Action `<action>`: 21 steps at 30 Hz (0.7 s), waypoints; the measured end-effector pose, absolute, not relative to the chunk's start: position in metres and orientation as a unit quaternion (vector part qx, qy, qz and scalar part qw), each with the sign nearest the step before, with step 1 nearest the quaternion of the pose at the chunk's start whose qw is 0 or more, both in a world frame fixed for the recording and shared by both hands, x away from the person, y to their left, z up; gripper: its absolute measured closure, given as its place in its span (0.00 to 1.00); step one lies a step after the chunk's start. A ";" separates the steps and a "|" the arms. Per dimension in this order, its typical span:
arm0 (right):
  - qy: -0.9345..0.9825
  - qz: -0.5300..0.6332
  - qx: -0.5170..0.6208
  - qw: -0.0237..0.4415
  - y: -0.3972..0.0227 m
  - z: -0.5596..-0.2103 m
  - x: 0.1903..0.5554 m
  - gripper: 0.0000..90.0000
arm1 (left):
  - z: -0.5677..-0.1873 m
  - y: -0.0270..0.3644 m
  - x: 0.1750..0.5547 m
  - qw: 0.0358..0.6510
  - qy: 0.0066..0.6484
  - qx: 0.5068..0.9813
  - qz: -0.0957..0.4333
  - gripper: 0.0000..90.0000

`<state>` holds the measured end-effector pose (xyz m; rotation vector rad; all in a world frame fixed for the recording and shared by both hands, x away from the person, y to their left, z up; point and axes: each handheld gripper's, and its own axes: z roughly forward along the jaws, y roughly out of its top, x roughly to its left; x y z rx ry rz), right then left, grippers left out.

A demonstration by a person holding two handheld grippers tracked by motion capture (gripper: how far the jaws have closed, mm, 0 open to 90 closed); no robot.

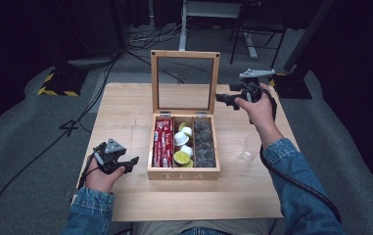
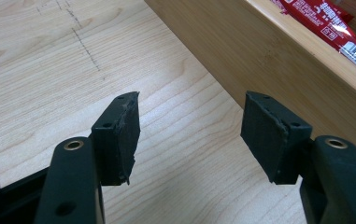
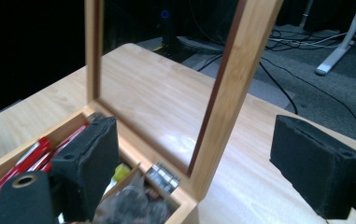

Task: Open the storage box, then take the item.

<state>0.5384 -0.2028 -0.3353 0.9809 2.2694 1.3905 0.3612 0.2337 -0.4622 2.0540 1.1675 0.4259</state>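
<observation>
2 grippers, both empty. Right gripper (image 1: 221, 99) hangs level at the lid's right edge, jaws spread wide; in the right gripper view that edge stands between the pads, untouched. Left gripper (image 1: 131, 162) rests on the table (image 1: 125, 105) at 9 o'clock of the tea box (image 1: 184, 172), jaws partly apart, nothing between.

Tea box sits mid-table, glass-paned lid (image 1: 184, 55) upright. Judged step: lid open, right hand just off it. Next move likely calls for reaching into a compartment.

Inside: red sachets (image 1: 162, 142) left, white and green capsules (image 1: 182, 142) centre, dark packets (image 1: 204, 143) right. Clear plastic cup (image 1: 249, 147) at 3 o'clock of the box could get knocked; the lid blocks reaches from 12 o'clock.
</observation>
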 end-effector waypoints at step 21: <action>0.833 0.457 0.286 0.124 -0.194 -0.361 0.472 0.32 | -0.478 0.237 0.353 0.338 0.459 0.809 0.144 0.39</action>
